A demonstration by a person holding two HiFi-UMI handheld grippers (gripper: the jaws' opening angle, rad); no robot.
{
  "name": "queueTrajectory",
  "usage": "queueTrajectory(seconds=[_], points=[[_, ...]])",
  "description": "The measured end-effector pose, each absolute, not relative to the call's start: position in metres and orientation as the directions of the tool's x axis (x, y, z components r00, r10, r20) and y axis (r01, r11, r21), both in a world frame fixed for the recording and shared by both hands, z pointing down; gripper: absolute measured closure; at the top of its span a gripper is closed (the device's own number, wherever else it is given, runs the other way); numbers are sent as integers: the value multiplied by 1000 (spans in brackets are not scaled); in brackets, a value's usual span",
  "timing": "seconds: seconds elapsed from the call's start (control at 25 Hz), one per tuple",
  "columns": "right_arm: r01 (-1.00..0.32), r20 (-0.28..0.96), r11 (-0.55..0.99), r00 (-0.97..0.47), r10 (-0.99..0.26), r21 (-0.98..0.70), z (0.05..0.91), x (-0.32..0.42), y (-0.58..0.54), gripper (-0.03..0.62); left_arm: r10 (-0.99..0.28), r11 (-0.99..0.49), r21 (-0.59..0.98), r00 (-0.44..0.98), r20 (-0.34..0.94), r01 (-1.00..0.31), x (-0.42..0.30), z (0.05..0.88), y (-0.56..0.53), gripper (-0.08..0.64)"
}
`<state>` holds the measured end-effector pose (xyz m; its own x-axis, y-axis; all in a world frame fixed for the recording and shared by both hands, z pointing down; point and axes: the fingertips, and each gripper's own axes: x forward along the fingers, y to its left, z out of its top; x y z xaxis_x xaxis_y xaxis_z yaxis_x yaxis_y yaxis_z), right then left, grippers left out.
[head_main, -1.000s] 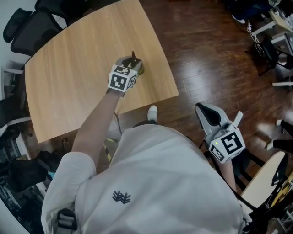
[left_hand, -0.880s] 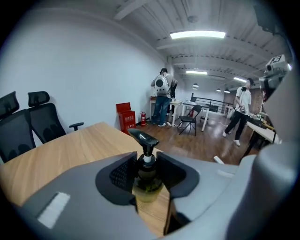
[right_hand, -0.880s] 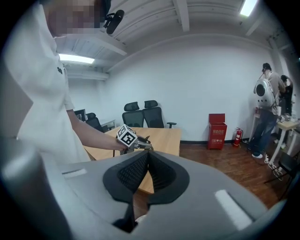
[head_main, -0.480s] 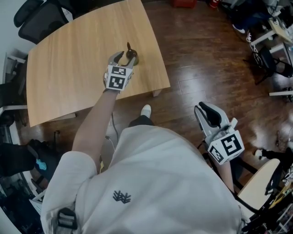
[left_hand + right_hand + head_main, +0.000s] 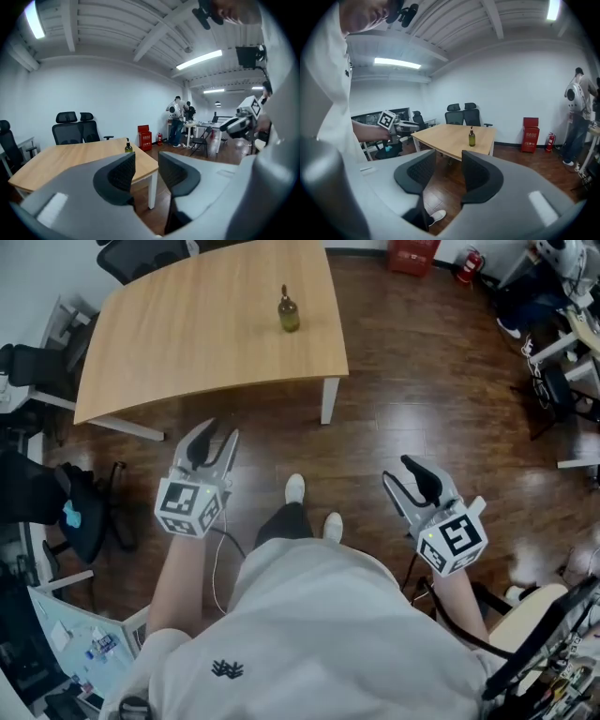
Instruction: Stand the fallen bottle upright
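Note:
A small olive-green bottle (image 5: 288, 310) stands upright on the light wooden table (image 5: 187, 334), near its right edge, with nothing touching it. It also shows far off in the left gripper view as the bottle (image 5: 128, 147) and in the right gripper view as the bottle (image 5: 472, 138). My left gripper (image 5: 210, 441) hangs over the floor, well short of the table, open and empty. My right gripper (image 5: 410, 480) is held out over the floor to the right. Its jaws are opening and nothing is between them.
Black office chairs (image 5: 461, 114) stand behind the table. A red box (image 5: 144, 136) and a fire extinguisher (image 5: 550, 141) stand by the far wall. People stand at desks (image 5: 179, 120) further back. The person's feet (image 5: 311, 507) are on the dark wood floor.
The left gripper has let go of the bottle and drawn back off the table to the floor side. The bottle stays upright alone. The view has backed away from the table.

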<state>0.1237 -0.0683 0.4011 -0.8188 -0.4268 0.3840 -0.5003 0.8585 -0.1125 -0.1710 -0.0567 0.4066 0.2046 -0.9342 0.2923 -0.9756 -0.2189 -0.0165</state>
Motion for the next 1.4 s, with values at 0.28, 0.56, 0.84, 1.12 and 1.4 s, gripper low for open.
queueTrajectory(seconds=[0.28, 0.56, 0.84, 1.12, 1.4], points=[[-433, 364, 897, -853, -374, -93, 385, 99, 9, 416, -916, -314, -24, 296, 272, -949, -127, 380, 76, 413], [-468, 332, 882, -842, -426, -55, 368, 82, 97, 413, -881, -420, 162, 444, 163, -893, -103, 369, 172, 414], [-491, 326, 869, -833, -446, -63, 365, 86, 199, 413, -854, -476, 119, 490, 177, -872, -99, 371, 249, 419], [-476, 243, 879, -856, -457, -23, 348, 118, 246, 414, -880, -454, 45, 456, 132, -890, -62, 355, 300, 419], [-483, 269, 875, -849, -456, -41, 356, 175, 291, 426, -886, -439, 76, 446, 130, -895, -3, 357, 339, 419]])
